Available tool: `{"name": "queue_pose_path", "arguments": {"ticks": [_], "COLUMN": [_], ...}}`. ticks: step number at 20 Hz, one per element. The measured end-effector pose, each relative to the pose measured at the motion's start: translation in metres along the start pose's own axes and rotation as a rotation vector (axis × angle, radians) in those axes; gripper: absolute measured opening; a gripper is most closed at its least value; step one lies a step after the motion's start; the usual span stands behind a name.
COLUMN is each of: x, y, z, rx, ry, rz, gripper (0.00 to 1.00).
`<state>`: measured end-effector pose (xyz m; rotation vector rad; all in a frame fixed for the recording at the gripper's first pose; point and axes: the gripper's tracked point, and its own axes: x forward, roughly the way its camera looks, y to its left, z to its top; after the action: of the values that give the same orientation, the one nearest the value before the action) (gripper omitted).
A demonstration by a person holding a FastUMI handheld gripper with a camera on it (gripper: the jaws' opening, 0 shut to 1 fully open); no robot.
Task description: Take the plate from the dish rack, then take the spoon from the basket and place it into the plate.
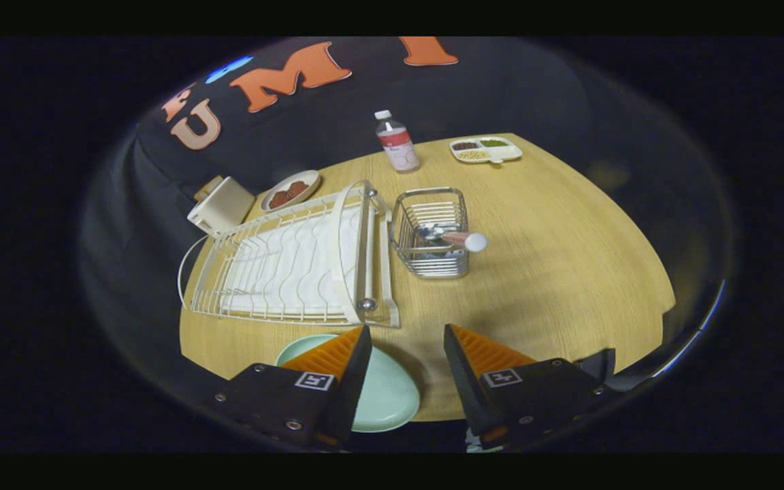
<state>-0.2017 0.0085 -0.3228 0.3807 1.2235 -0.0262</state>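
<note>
Open table [542,272] right of basket [431,233]; rack [290,262] blocks left.

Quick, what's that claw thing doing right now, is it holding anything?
Gripper: jaws open, holding nothing. The green plate lies on the table beneath the left finger; the spoon sits in the wire basket beyond.

My light wooden desk [555,272] stands against the booth's black cloth wall [501,88], dim all round.
</note>
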Motion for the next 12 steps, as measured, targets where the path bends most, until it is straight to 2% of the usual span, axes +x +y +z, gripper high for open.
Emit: {"name": "queue_pose_path", "arguments": {"ticks": [4, 6, 12], "x": [0.005, 0.008, 0.023], "y": [-0.019, -0.023, -0.031], "z": [0.027, 0.038, 0.068], "rx": [-0.009, -0.030, -0.087], "ry": [-0.130, -0.179, -0.294], "rz": [-0.038, -0.041, -0.067], "gripper": [0.72, 0.70, 0.52]}}
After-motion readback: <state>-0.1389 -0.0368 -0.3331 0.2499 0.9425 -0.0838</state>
